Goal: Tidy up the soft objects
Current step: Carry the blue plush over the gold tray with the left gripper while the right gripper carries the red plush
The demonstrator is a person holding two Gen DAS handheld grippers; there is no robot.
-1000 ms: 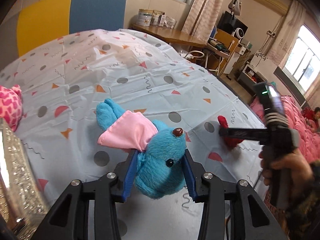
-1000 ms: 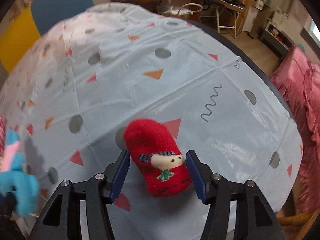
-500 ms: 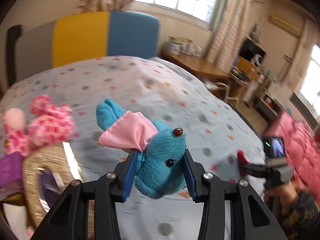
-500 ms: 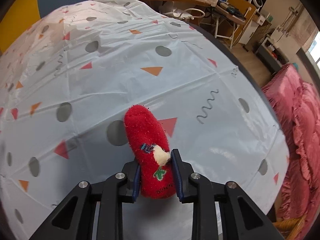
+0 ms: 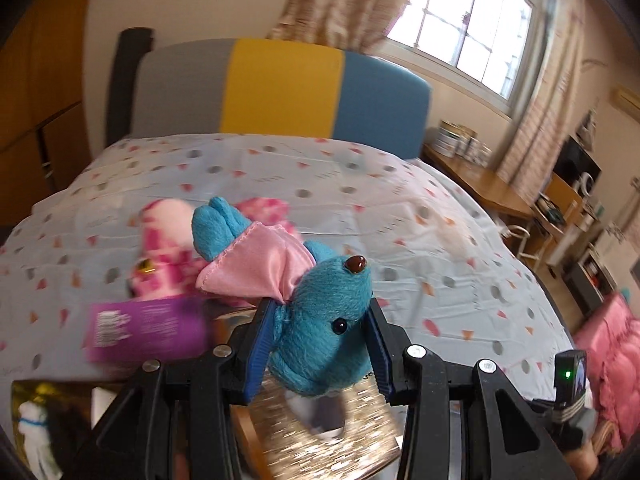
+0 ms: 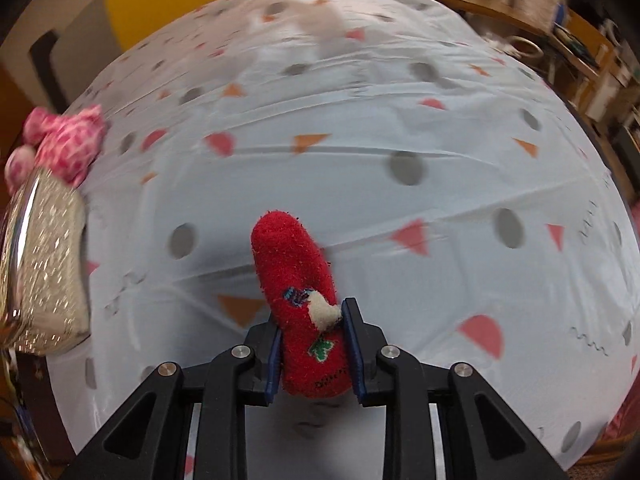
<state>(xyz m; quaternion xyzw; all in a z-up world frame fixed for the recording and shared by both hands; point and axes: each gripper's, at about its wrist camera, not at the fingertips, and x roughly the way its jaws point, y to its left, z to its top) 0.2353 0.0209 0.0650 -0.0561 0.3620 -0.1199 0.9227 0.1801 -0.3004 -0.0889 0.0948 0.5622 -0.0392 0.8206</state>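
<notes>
My left gripper (image 5: 316,344) is shut on a blue plush animal (image 5: 320,320) with a pink satin cape, held above a glittery gold box (image 5: 320,432). A pink spotted plush (image 5: 168,248) lies on the bed just behind the box. My right gripper (image 6: 314,344) is shut on a red fuzzy sock (image 6: 300,296) with a small snowman figure, held above the patterned sheet (image 6: 400,128). In the right wrist view the glittery gold box (image 6: 44,264) stands at the far left with the pink spotted plush (image 6: 68,144) behind it. The right gripper's body (image 5: 570,380) shows at the left view's lower right edge.
A purple card or packet (image 5: 148,328) sits by the box's rim. A grey, yellow and blue headboard (image 5: 280,88) stands at the far end of the bed. A wooden desk (image 5: 492,192) and shelves line the right wall. Pink bedding (image 5: 616,356) lies to the right.
My right gripper closed on the red sock and carried it left toward the box. My left gripper lifted the blue plush and swung it over the glittery box.
</notes>
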